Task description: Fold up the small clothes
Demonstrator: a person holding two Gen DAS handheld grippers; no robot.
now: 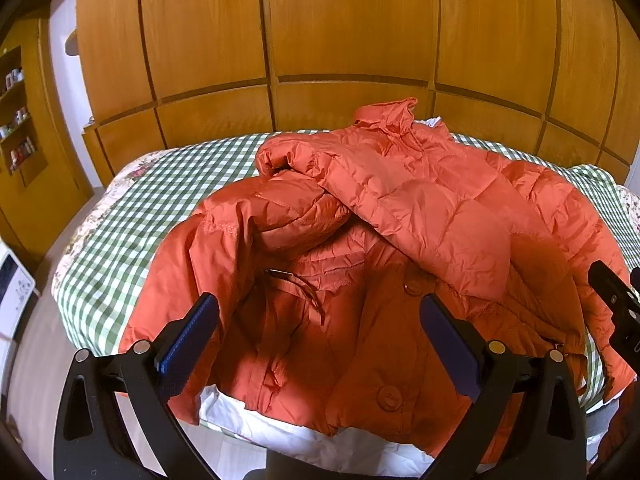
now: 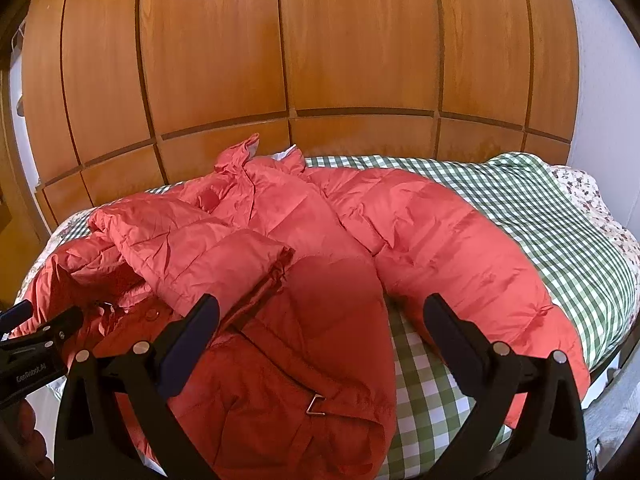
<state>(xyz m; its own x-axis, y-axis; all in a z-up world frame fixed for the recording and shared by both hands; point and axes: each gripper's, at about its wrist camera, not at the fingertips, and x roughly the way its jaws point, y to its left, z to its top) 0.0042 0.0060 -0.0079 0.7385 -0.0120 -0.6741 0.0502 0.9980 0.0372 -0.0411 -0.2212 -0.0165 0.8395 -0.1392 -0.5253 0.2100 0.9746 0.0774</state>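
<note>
An orange quilted puffer jacket point(image 1: 400, 208) lies spread on the bed, front up, collar toward the far wardrobe. One sleeve is folded across its chest. It also shows in the right wrist view point(image 2: 280, 248), with its other sleeve point(image 2: 472, 264) curving out to the right. My left gripper point(image 1: 320, 312) is open and empty, just above the jacket's hem near a round button point(image 1: 390, 398). My right gripper point(image 2: 320, 312) is open and empty above the jacket's lower right side, near a metal buckle point(image 2: 316, 405). The right gripper shows at the right edge of the left wrist view point(image 1: 616, 296).
The bed has a green-and-white checked cover point(image 2: 520, 208) with a floral border point(image 2: 580, 188). A white sheet point(image 1: 280, 432) shows under the hem at the near edge. A wooden wardrobe point(image 1: 320, 40) stands behind the bed. Shelves point(image 1: 16, 120) stand at the left.
</note>
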